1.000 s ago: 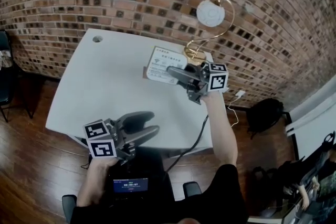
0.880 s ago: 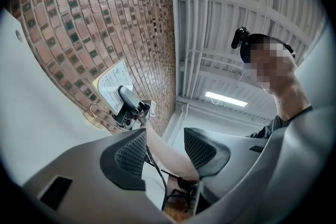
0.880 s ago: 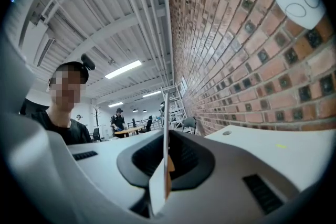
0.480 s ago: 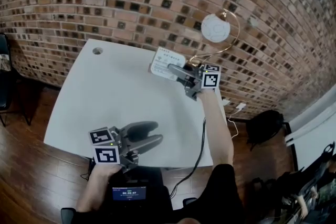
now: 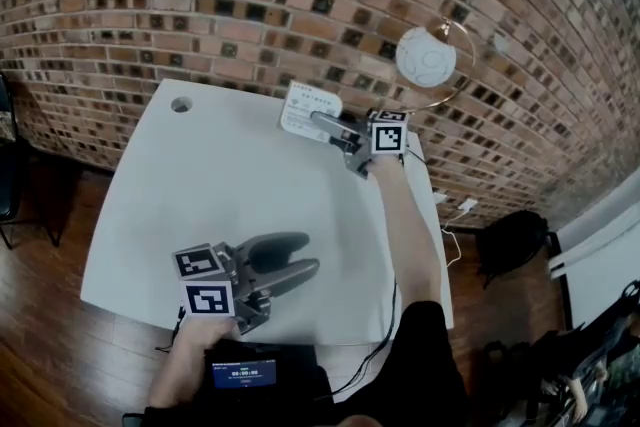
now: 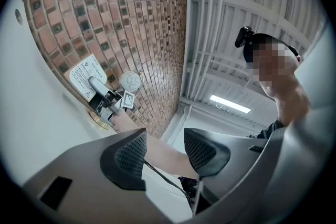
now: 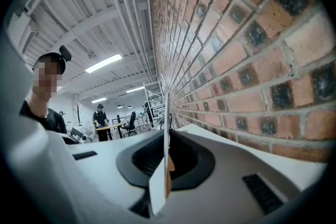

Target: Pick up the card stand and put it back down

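Note:
The card stand (image 5: 308, 108) is a white printed card, held near the far edge of the white table (image 5: 200, 185), in front of the brick wall. My right gripper (image 5: 328, 123) is shut on it. In the right gripper view the card (image 7: 166, 128) shows edge-on, pinched between the two dark pads. The left gripper view catches the card (image 6: 84, 73) and the right gripper (image 6: 98, 94) from afar. My left gripper (image 5: 300, 260) lies low by the table's near edge, open, with nothing between its pads (image 6: 131, 157). Whether the stand touches the table I cannot tell.
A gold ring lamp with a white ball (image 5: 425, 57) stands at the table's far right corner, just beside the right gripper. A cable hole (image 5: 180, 104) sits at the far left corner. On the floor at the right lies a black bag (image 5: 510, 235).
The right gripper has carried the card stand farther from me, toward the brick wall and the table's far edge. The left gripper has stayed near the front edge.

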A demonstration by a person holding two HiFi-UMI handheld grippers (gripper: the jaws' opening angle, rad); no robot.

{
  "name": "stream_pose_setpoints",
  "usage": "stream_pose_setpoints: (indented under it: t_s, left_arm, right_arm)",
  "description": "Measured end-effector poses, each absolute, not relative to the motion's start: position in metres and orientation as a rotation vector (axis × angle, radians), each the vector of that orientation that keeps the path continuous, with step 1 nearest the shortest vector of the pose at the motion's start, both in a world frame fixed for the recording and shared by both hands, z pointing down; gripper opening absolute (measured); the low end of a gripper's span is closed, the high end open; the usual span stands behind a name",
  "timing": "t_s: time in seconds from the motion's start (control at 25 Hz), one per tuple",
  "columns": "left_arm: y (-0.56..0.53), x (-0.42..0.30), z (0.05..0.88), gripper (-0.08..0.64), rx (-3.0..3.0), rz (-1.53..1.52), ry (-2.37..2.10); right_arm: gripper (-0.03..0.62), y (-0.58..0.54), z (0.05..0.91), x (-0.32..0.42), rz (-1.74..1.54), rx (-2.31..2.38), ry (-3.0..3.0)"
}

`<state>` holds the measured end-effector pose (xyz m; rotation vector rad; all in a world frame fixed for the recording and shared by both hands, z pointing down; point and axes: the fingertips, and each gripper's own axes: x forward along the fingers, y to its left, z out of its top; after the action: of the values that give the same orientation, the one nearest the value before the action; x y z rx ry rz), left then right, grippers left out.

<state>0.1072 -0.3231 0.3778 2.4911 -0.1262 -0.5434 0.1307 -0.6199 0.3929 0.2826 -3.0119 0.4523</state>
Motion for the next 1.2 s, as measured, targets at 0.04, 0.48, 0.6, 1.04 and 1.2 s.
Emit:
stream_pose_setpoints:
  t_s: [0.04, 0.48, 0.6, 1.04, 1.2]
  left_arm:
    - [-0.327, 0.108, 0.377, 0.216, 2.495, -0.542, -0.135]
    - [-0.348, 0.108, 0.379, 0.215, 2.525, -0.541, -0.11]
    - [-0.347, 0.111, 0.384, 0.215, 2.503, -0.529, -0.107]
    - [-0.353, 0.103, 0.387, 0.215, 2.412, -0.59, -0.106]
    - [-0.353, 0.103, 0.386, 0.215, 2.401, -0.6, -0.093]
  right_arm:
    - [0.023, -0.625, 0.395, 0.129, 0.451, 0.281, -3.011]
    - [0.023, -0.68, 0.426, 0.113, 0.447, 0.228, -2.972]
    - [0.023, -0.699, 0.438, 0.109, 0.456, 0.226, -2.955]
    - [0.023, -0.725, 0.455, 0.086, 0.432, 0.198, -2.914]
    - [0.034, -0.729, 0.463, 0.09, 0.438, 0.211, -2.859]
